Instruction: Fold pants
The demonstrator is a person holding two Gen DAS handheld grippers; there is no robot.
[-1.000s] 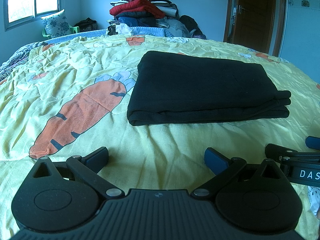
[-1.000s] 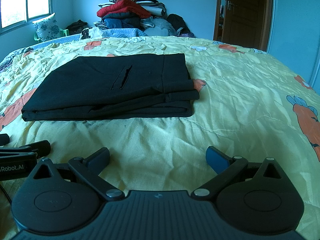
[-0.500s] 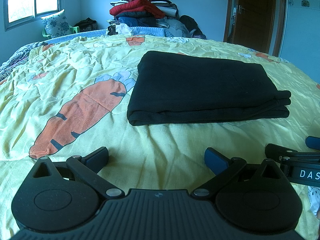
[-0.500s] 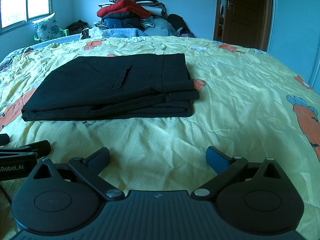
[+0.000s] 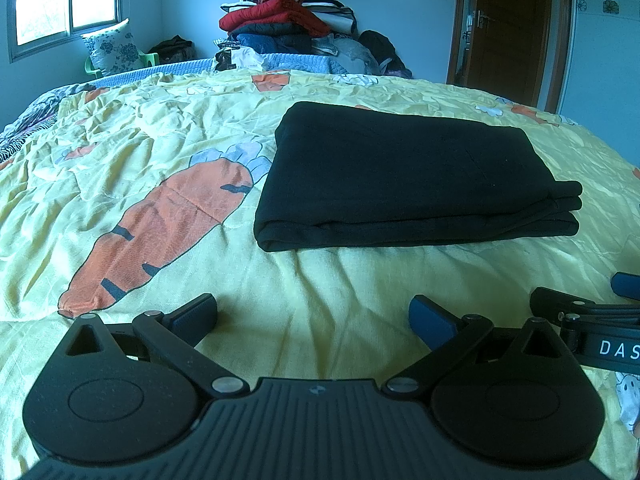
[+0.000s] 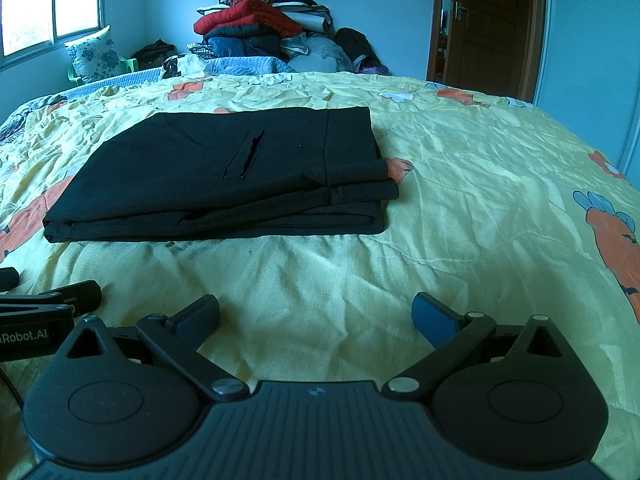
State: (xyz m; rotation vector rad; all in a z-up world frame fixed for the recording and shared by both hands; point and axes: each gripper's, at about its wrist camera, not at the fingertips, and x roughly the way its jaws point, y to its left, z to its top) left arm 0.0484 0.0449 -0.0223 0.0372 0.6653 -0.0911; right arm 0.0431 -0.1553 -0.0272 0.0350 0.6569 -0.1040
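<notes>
Pants (image 5: 404,176) lay ahead of both grippers, clear of the fingers. Left gripper (image 5: 314,316) and right gripper (image 6: 316,314) rested side by side on the bedspread (image 6: 480,184), jaws spread wide, grasping nothing. The folded stack's long axis ran across both views, roughly equally near each gripper. Folding appeared complete. Beyond it stood a clothes pile (image 5: 288,20).

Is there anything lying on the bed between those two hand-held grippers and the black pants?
Nothing visible. Only bare, wrinkled yellow bedspread lies between the open left hand-held gripper and the folded black pants. The same holds for the open right hand-held gripper.
</notes>
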